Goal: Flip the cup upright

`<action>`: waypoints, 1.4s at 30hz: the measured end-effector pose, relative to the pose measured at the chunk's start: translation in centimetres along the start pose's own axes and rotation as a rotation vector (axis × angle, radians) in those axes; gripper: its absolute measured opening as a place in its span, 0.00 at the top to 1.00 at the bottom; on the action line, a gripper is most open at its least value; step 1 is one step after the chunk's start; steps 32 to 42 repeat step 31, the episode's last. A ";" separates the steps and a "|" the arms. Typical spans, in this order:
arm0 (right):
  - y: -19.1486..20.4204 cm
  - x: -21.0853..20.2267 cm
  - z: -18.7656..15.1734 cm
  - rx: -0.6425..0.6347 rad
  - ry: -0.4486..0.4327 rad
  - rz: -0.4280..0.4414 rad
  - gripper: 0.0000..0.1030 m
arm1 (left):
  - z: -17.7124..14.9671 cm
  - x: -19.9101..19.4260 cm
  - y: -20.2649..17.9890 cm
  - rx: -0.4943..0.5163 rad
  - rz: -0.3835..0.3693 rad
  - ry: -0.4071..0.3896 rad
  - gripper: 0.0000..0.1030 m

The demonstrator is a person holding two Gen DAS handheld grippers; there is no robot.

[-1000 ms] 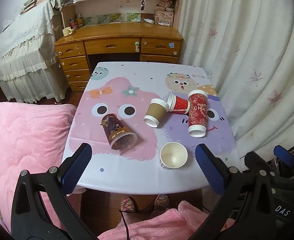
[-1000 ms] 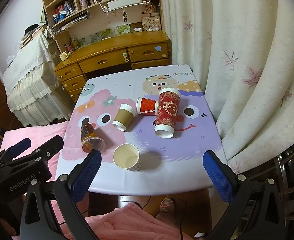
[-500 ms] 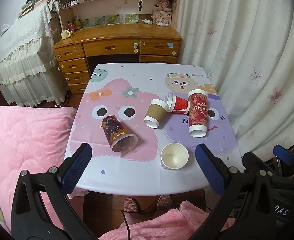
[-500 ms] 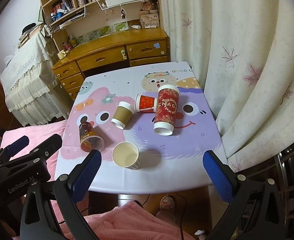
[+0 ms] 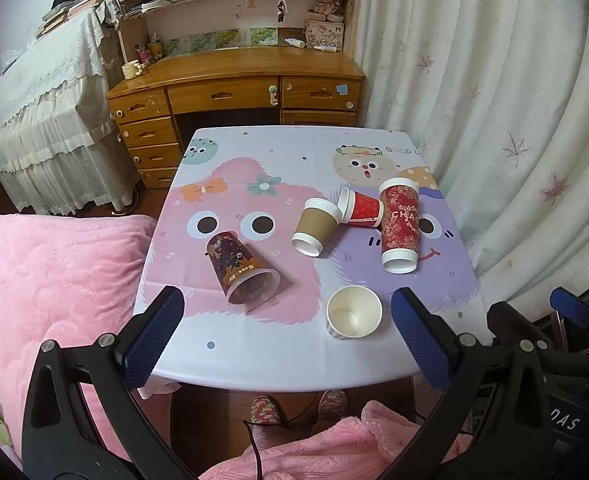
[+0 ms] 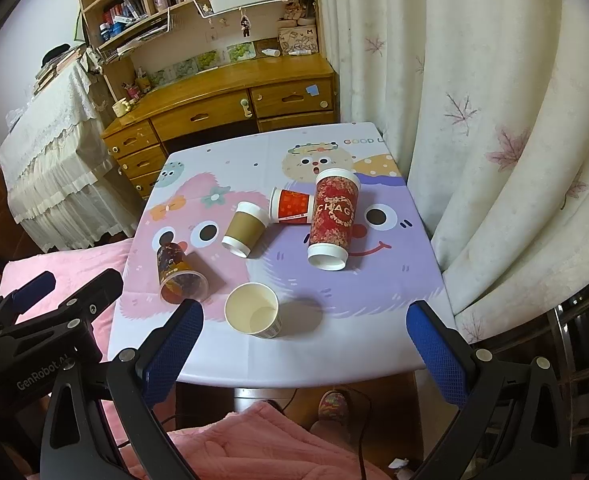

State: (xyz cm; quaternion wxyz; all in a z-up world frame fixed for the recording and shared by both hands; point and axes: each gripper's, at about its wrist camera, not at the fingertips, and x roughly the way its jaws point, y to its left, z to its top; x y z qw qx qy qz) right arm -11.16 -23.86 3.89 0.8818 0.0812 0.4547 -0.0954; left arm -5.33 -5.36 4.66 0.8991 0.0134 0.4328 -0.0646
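Currently both tools wide open, holding nothing: left tool (image 5: 282, 336), right tool (image 6: 304, 342), both at the near bench (image 5: 294, 152) edge. Clear plastic cup (image 5: 240, 266), tapered, dark print, lies on its side near-left, mouth toward near edge, axis near-far. Brown paper cup (image 5: 316, 226), small red cup (image 5: 362, 210), tall red cup (image 5: 400, 226) lie tipped mid-right. White paper cup (image 5: 353, 311) stands upright.

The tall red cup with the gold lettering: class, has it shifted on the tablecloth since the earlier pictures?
No. The tall red cup still lies on its side beside the printed eye on the purple monster, touching the small red cup; only the cameras moved.
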 end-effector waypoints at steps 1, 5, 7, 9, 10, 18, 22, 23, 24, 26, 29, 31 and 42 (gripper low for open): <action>0.0 0.0 0.0 0.003 0.000 -0.001 0.00 | 0.0 0.0 0.0 0.000 0.001 0.000 0.00; -0.2 0.0 0.0 0.015 0.010 -0.002 0.00 | 0.0 0.0 0.1 -0.001 -0.001 0.004 0.01; -0.4 0.1 0.0 0.020 0.014 -0.001 0.00 | 0.0 0.1 0.3 0.002 0.001 0.003 0.01; -0.5 0.2 0.1 0.024 0.017 0.002 0.00 | 0.0 0.1 0.5 0.003 0.001 0.003 0.01; -0.5 0.1 0.1 0.025 0.018 0.001 0.00 | 0.0 0.2 0.8 0.004 0.001 0.005 0.01; -1.1 0.9 0.3 0.050 0.056 0.028 0.00 | 0.0 0.3 0.6 0.009 0.001 0.009 0.01; -1.2 1.7 0.4 0.060 0.083 0.054 0.00 | 0.1 0.4 1.1 0.011 0.003 0.012 0.01; -1.3 1.9 0.4 0.063 0.089 0.061 0.00 | 0.1 0.4 0.7 0.011 0.002 0.011 0.01; -1.3 2.1 0.5 0.065 0.095 0.068 0.00 | 0.0 0.5 0.8 0.013 0.002 0.012 0.01; -1.3 2.4 0.5 0.065 0.106 0.077 0.00 | 0.0 0.5 1.2 0.012 0.002 0.014 0.01; -1.4 2.7 0.8 0.062 0.106 0.078 0.01 | 0.1 0.5 0.9 0.016 0.002 0.013 0.01; -1.5 2.9 1.1 0.056 0.105 0.081 0.01 | 0.1 0.5 0.7 0.015 0.003 0.012 0.01; -1.5 2.9 1.1 0.056 0.105 0.081 0.01 | 0.1 0.5 0.7 0.015 0.003 0.012 0.01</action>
